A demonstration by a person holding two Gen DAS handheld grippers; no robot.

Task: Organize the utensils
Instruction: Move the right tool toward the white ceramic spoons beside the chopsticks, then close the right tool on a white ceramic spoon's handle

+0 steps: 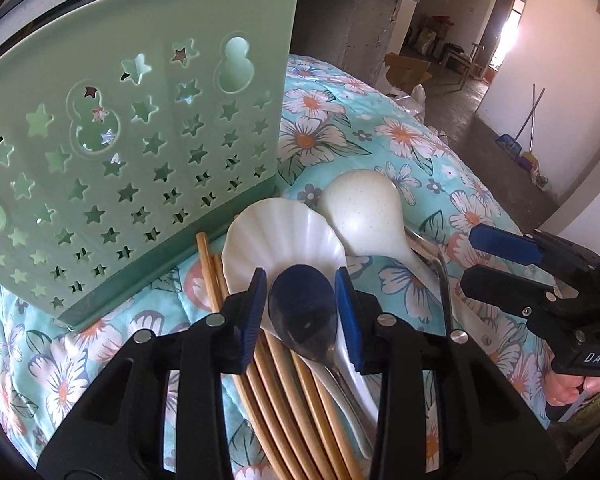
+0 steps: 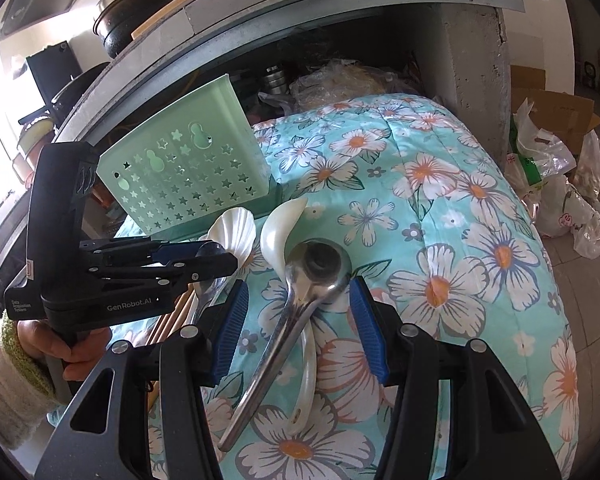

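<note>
Standing furthest left on the floral quilt [image 1: 400, 148], the green star-punched utensil caddy [image 1: 140, 140] leans back against the dark recess under the counter, its open top turned away, presumably waiting as the place the utensils will go. Just right of its base the utensils lie in 1 loose heap, handles pointing toward the cameras: a bundle of wooden chopsticks [image 1: 284, 392], a white scalloped spoon [image 1: 284, 236], and a dark steel spoon [image 1: 302, 312] resting on top of them.

The left gripper [image 1: 302, 312] is spread about as wide as that steel spoon's bowl, with the bowl sitting between its 2 blue pads; whether they touch it I cannot tell, and nothing looks clamped. Further right lies a speckled cream rice paddle [image 1: 360, 216], and beside it a stainless ladle [image 2: 320, 264] whose handle runs back toward the right gripper [image 2: 298, 320]. That gripper gapes wide and holds nothing, its pads straddling the ladle's neck well clear on both sides, seemingly lined up for a pickup.
</note>
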